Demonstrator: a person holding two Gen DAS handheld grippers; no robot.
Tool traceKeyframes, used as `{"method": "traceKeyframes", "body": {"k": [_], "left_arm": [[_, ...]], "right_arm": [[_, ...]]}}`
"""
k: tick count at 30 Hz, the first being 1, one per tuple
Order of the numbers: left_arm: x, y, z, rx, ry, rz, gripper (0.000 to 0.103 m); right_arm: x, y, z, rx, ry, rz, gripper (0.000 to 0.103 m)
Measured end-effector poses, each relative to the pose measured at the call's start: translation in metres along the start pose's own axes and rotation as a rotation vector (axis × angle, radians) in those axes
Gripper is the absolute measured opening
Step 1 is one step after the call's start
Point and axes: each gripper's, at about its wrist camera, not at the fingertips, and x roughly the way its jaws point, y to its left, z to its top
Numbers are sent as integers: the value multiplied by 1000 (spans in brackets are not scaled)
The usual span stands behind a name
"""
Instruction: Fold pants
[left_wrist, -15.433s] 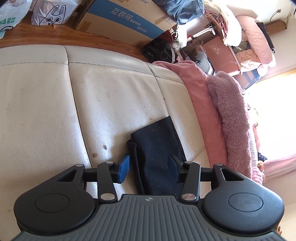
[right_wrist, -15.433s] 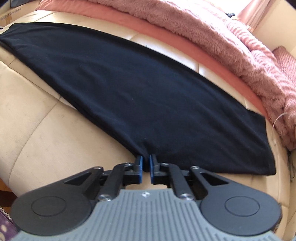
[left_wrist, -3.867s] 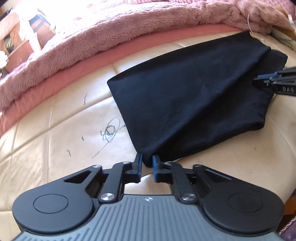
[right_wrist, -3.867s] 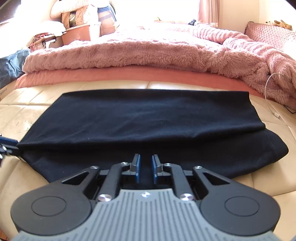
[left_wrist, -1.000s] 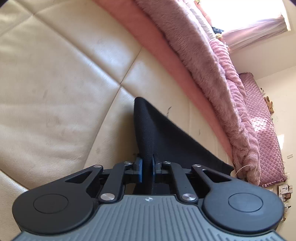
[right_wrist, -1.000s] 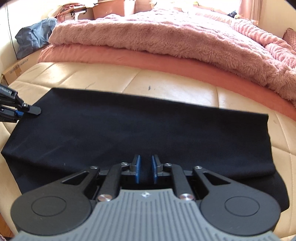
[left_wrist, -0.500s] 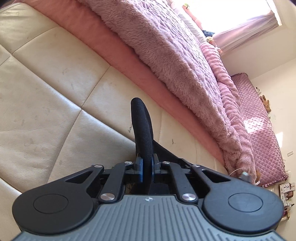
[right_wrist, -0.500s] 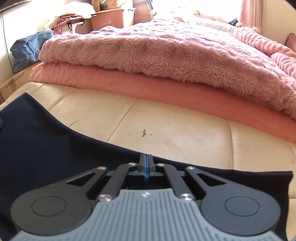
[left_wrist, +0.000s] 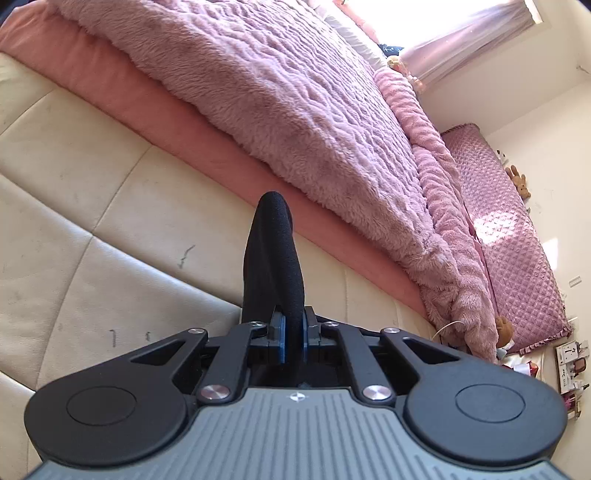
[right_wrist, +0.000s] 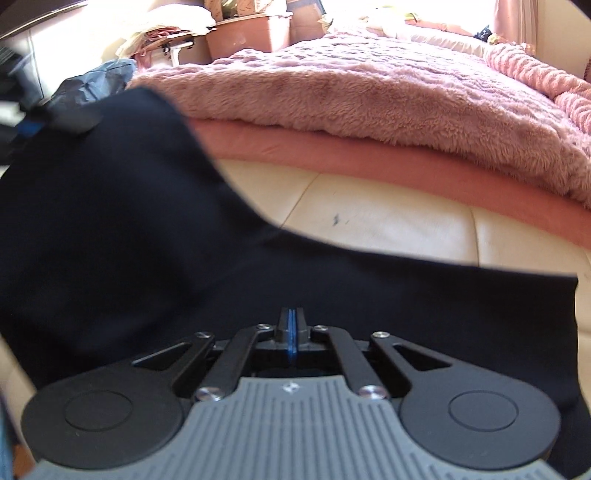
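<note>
the left gripper (left_wrist: 291, 334), a black two-finger tool with blue pads, is clamped on a bunched fold of the black soft-knit pants (left_wrist: 275, 258), which rise as a dark rounded ridge out of its jaws, lifted clear of the cream leather cushioned surface (left_wrist: 92, 221) below. the cloth is pinched at an end so that this part can be carried over the rest for another fold. seen from the right wrist, the right gripper (right_wrist: 291, 338) has its blue pads pressed fully together with no gap; its jaws have just been closing, and the black fabric lies all around them, but whether a thin layer is caught between them cannot be told. the pants (right_wrist: 147, 258) spread across the cream surface (right_wrist: 388, 221), the right portion lying flat and the left portion lifted and blurred, rising toward the other gripper (right_wrist: 55, 122) at the upper left, apparently the left one. a fluffy pink blanket (right_wrist: 369, 92) over a salmon-coloured pad (right_wrist: 369, 162) runs along the far side, just beyond the pants. the right gripper sits low at the near edge, likely to anchor the cloth while the lifted end comes across.
</note>
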Motion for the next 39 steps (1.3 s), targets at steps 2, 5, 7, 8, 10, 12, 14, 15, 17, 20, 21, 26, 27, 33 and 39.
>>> {"method": "traceKeyframes", "body": {"k": [2, 5, 7, 8, 10, 12, 14, 15, 17, 20, 21, 26, 27, 33, 39], "left_arm": [[3, -11, -1, 6, 6, 3, 8], [5, -26, -3, 15, 11, 10, 8], [6, -36, -4, 13, 16, 18, 8], [7, -41, -4, 13, 17, 26, 8], [9, -53, -5, 19, 21, 38, 8], [15, -67, -6, 19, 34, 47, 8], [22, -83, -8, 27, 45, 57, 8], [26, -92, -9, 29, 51, 62, 8], [36, -108, -12, 37, 61, 68, 8], [55, -131, -20, 46, 82, 79, 8], [63, -138, -24, 45, 93, 84, 8], [108, -164, -45, 59, 145, 124, 8], [118, -167, -49, 62, 154, 135, 8], [161, -176, -67, 54, 215, 189, 8], [205, -185, -86, 37, 268, 251, 8]], "right_arm": [[-3, 6, -12, -14, 16, -18, 0], [5, 1, -25, 16, 47, -15, 0], [6, 0, -27, 19, 39, -8, 0], [5, 0, -26, 20, 39, -4, 0], [-8, -3, -24, 31, 6, 0, 0], [-28, -16, -25, 53, -39, -14, 0], [-49, -38, -29, 85, -72, -56, 0], [-59, -51, -32, 98, -78, -84, 0], [-79, -82, -40, 131, -90, -163, 0], [-104, -132, -57, 215, -96, -247, 3], [-108, -146, -64, 253, -87, -256, 5], [-114, -188, -97, 429, -101, -225, 23], [-112, -192, -101, 448, -104, -205, 23], [-99, -194, -108, 450, -103, -149, 14], [-98, -199, -114, 488, -119, -119, 14]]}}
